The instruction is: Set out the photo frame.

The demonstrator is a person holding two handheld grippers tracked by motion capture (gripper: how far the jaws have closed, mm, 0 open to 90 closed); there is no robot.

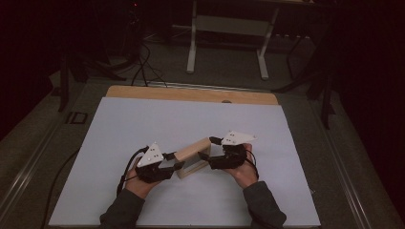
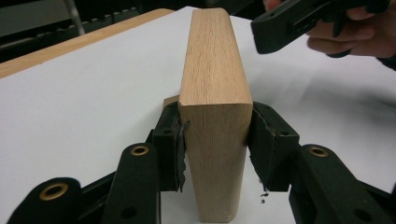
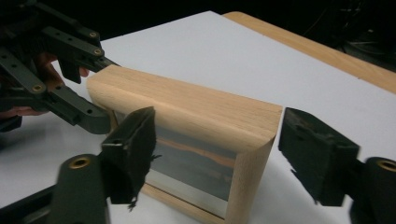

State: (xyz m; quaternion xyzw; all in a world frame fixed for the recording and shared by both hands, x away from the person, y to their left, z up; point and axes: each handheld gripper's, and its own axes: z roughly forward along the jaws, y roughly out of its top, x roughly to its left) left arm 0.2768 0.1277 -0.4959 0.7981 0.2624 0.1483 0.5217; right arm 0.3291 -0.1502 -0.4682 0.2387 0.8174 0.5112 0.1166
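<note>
A light wooden picture frame (image 1: 193, 151) stands on edge on the white sheet (image 1: 143, 124), its glass pane (image 3: 196, 172) facing the person. My left gripper (image 1: 179, 162) is shut on the frame's left end; in the left gripper view both pads (image 2: 173, 144) press the wood (image 2: 212, 93). My right gripper (image 1: 206, 149) is at the frame's right end. In the right gripper view its jaws (image 3: 215, 154) stand open, one before the glass, the other apart from the corner of the frame (image 3: 187, 109). The left gripper (image 3: 107, 93) shows at the far end there.
The white sheet covers a wooden tabletop (image 1: 191, 94) whose bare edge shows at the back. Beyond it stand the white legs of a desk (image 1: 192, 47) and loose cables on a dark floor. A cable trails from the left gripper.
</note>
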